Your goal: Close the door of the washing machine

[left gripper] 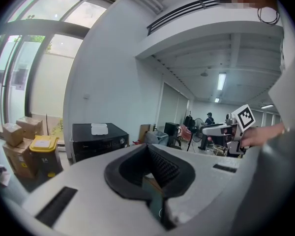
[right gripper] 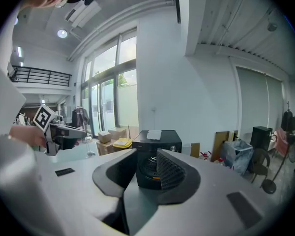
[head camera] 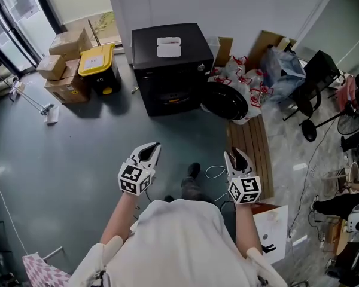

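A black front-loading washing machine (head camera: 167,64) stands against the far wall with a white item (head camera: 169,46) on its top. Its round door (head camera: 225,100) hangs open, swung out to the right. I hold both grippers in front of my body, well short of the machine. My left gripper (head camera: 148,153) and right gripper (head camera: 236,157) are both open with nothing between their fingers. In the left gripper view the machine (left gripper: 96,139) sits left of the gripper (left gripper: 150,154). In the right gripper view the drum opening (right gripper: 147,167) shows through the gripper (right gripper: 148,156).
Cardboard boxes (head camera: 66,58) and a yellow-lidded bin (head camera: 97,61) stand left of the machine. Red-and-white bags (head camera: 245,76) and a black chair (head camera: 314,82) crowd its right. A wooden pallet (head camera: 250,148) and a white cable (head camera: 215,172) lie on the floor by my right side.
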Motion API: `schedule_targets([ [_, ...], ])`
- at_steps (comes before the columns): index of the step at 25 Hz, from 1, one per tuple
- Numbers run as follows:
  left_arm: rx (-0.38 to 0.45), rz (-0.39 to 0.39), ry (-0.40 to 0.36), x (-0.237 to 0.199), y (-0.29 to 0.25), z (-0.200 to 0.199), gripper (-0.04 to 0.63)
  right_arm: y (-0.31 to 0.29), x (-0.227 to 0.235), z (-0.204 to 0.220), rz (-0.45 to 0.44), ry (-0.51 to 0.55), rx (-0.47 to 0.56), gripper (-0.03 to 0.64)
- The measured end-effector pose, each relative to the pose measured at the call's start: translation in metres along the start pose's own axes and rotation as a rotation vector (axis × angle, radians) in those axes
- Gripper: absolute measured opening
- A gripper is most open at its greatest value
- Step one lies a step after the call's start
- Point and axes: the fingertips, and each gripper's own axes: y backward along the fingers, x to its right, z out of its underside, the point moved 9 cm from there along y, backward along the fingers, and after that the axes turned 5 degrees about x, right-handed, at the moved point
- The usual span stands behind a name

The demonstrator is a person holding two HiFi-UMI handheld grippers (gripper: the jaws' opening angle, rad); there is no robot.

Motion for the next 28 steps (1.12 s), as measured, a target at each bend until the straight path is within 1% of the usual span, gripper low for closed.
schedule_targets([
  [6,-0.016,0.013,0.001,-0.022,-0.058,-0.013,0.008,-0.057,0.038,-0.01,-0.008,-0.004,-0.012,0.138],
  [11,-0.028,0.028,-0.01,-0.046,-0.127,-0.025,0.008,-0.113,0.084,-0.006,-0.008,-0.033,-0.042,0.138],
  [15,-0.061,0.024,-0.002,-0.064,-0.178,-0.029,0.008,-0.154,0.116,-0.004,-0.027,-0.044,-0.077,0.138],
  [23,-0.11,0.031,0.025,-0.083,-0.281,-0.033,0.008,-0.219,0.194,0.001,-0.04,-0.075,-0.122,0.138],
  [28,-0.15,0.045,0.019,-0.09,-0.338,-0.029,0.009,-0.251,0.242,0.014,-0.035,-0.078,-0.15,0.141],
])
